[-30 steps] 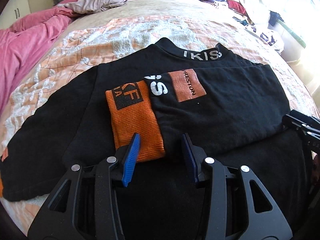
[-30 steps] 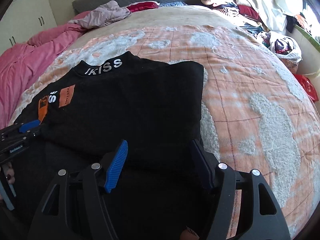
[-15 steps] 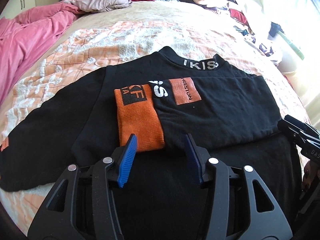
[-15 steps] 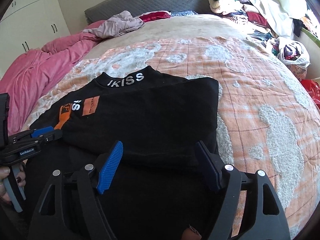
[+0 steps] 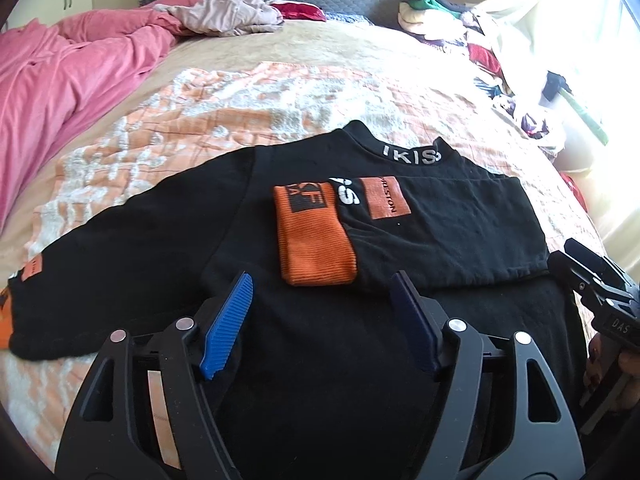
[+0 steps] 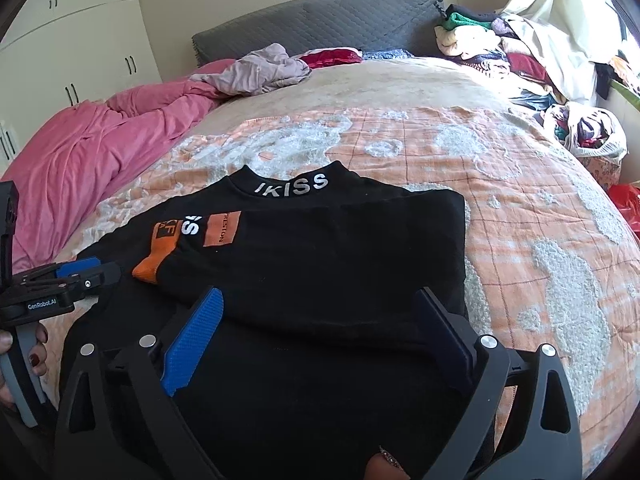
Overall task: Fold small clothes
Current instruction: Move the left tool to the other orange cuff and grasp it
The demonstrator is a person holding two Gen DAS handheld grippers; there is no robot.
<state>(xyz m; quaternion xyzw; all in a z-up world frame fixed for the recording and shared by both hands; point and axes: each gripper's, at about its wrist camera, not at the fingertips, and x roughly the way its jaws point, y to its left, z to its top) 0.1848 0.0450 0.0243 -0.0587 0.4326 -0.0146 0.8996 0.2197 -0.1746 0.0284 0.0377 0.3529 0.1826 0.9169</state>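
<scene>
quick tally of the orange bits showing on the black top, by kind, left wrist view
On the black top, as the left wrist view shows it:
Orange ribbed cuffs: 2, one folded onto the chest, one at the far end of the spread sleeve
Orange printed patches: 2, one on the folded sleeve, one on the spread sleeve
Total: 4
</scene>
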